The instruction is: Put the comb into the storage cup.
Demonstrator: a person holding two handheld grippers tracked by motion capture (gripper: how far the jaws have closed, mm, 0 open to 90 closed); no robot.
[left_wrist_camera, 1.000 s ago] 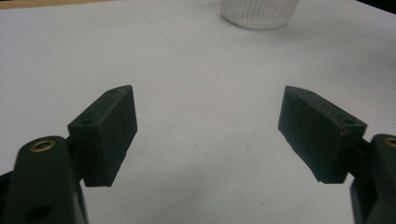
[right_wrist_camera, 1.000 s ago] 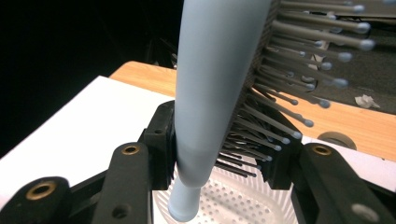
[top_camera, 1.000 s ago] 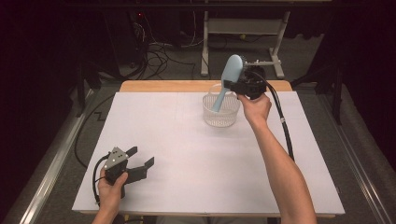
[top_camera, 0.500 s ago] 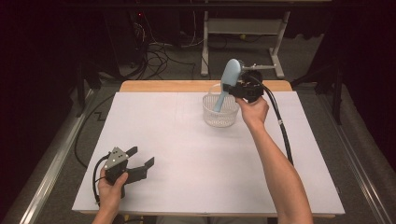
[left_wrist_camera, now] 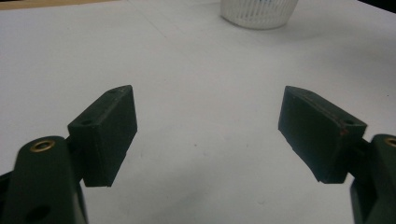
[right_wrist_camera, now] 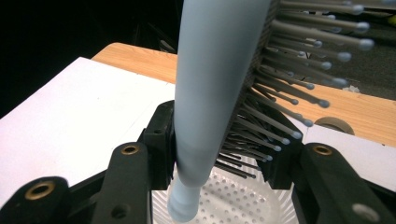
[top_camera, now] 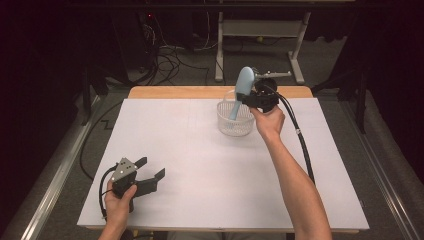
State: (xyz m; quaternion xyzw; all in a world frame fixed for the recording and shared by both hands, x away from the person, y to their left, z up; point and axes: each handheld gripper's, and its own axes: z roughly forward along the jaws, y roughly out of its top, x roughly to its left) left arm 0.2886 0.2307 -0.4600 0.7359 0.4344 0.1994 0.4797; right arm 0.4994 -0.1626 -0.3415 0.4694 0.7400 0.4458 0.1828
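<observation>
A pale blue hairbrush (top_camera: pixel 242 89) stands nearly upright over a white perforated basket (top_camera: pixel 235 121) at the table's far middle. Its handle tip points down into the basket. My right gripper (top_camera: pixel 252 98) is shut on the hairbrush (right_wrist_camera: pixel 219 79): one pad presses its smooth back, the other its bristles, with the basket (right_wrist_camera: pixel 243 200) below. My left gripper (top_camera: pixel 149 171) rests low at the near left of the white table, open, nothing between its fingers (left_wrist_camera: pixel 105 135). The basket (left_wrist_camera: pixel 258 11) lies far ahead in the left gripper view.
The white sheet (top_camera: pixel 200 170) covers the table, with a wooden strip (top_camera: pixel 180 92) along the far edge. A black cable (top_camera: pixel 299 137) trails from the right gripper across the table's right side. Beyond the table are floor cables and a metal stand (top_camera: pixel 260 30).
The right gripper and hairbrush have shifted slightly left over the basket, the brush standing a little more upright. The left gripper has stayed put.
</observation>
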